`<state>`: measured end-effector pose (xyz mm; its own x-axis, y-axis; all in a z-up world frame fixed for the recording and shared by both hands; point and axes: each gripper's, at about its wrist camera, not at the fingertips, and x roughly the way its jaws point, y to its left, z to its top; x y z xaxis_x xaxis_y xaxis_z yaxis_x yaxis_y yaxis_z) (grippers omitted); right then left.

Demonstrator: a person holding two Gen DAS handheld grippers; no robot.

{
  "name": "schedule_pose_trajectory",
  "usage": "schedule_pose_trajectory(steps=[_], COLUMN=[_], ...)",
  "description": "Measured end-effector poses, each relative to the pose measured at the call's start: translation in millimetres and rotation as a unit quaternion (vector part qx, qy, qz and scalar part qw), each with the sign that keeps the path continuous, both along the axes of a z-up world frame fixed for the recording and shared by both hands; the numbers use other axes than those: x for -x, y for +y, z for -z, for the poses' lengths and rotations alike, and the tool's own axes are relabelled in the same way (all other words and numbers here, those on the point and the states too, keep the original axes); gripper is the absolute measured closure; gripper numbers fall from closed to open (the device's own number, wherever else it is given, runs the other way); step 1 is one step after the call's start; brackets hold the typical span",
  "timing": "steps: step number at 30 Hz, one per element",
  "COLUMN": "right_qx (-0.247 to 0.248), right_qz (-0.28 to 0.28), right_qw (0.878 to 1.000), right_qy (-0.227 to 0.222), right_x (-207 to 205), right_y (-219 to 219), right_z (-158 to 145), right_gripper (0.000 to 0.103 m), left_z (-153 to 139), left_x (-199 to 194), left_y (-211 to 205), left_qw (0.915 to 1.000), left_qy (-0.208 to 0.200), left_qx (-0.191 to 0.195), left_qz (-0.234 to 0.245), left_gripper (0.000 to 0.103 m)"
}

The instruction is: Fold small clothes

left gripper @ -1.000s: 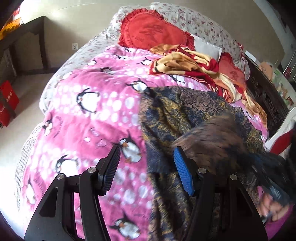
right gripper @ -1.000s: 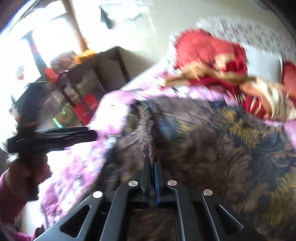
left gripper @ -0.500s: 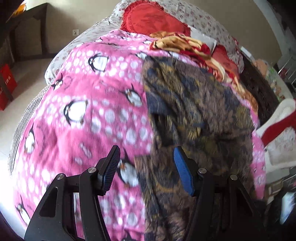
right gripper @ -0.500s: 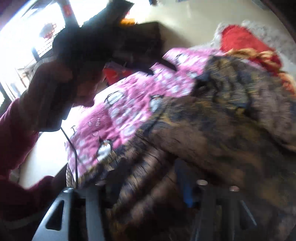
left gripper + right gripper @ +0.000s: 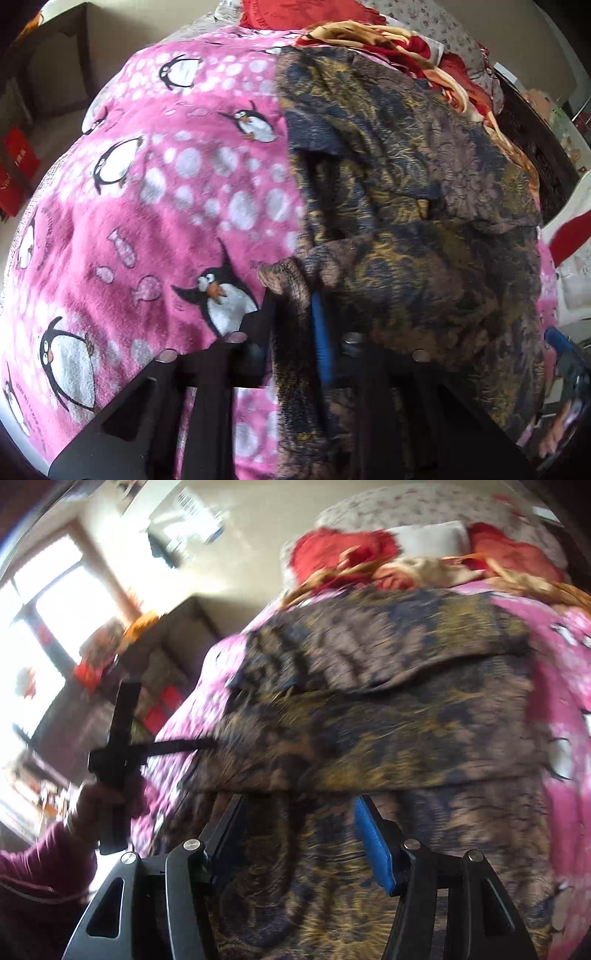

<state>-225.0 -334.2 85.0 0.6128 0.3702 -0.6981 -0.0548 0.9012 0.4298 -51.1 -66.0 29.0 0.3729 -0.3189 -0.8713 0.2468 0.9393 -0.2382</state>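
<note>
Garment: we see a dark patterned garment (image 5: 406,206), brown, gold and navy, spread on the pink penguin blanket (image 5: 155,206) that covers the bed; its upper part is folded over the lower part.

Left gripper: our left gripper (image 5: 295,295) has just been closing, and its jaws stand nearly together, pinching the garment's left edge, which bunches up between the blue pad and the black finger.

Right gripper: our right gripper (image 5: 299,812) has just been opening; its jaws stand well apart above the garment's lower part, with cloth beneath them but nothing clamped. The picture is blurred.

Left hand: in the right wrist view, a hand (image 5: 99,797) in a maroon sleeve (image 5: 33,871) holds the left gripper at the garment's left edge.

Head of bed: a red ruffled cushion (image 5: 340,550) and a red-and-cream crumpled blanket (image 5: 388,40) lie beyond the garment.

Room: a dark wooden desk (image 5: 173,627) stands beside the bed, near a bright window (image 5: 44,602).
</note>
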Motion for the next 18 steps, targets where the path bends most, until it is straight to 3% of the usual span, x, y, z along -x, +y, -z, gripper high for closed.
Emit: schedule_pose_trajectory(steps=[1,8,11,15,18], right_qx=[-0.003,-0.017,-0.013,-0.120,-0.127], right_qz=[0.012,0.163,0.194,0.224,0.249], right_qw=[1.000,0.986,0.981,0.966,0.958], right_qy=[-0.003,-0.017,0.008,0.038,0.061], right_x=[2.3,-2.5,-29.6,-68.9,-92.2], right_y=[-9.6,-107.6,-139.5,-171.7,-184.7], right_z=[-2.1,-27.4,-29.9,-10.6,-0.7], right_gripper=[0.045,0.042,0.042,0.042,0.049], left_z=[-5.0,-68.7,-86.0,-105.3,-111.7], left_x=[0.3,10.0,10.5,15.4,19.1], left_y=[-1.5,1.3,-3.0,-4.8,-8.7], left_qw=[0.9999,0.9957,0.9938,0.9910,0.9898], left_qy=[-0.009,-0.085,-0.099,-0.116,-0.120], left_qx=[-0.002,0.022,0.035,0.043,0.043], left_qz=[0.005,0.031,0.036,0.051,0.063], left_gripper=[0.095,0.096,0.096,0.096,0.096])
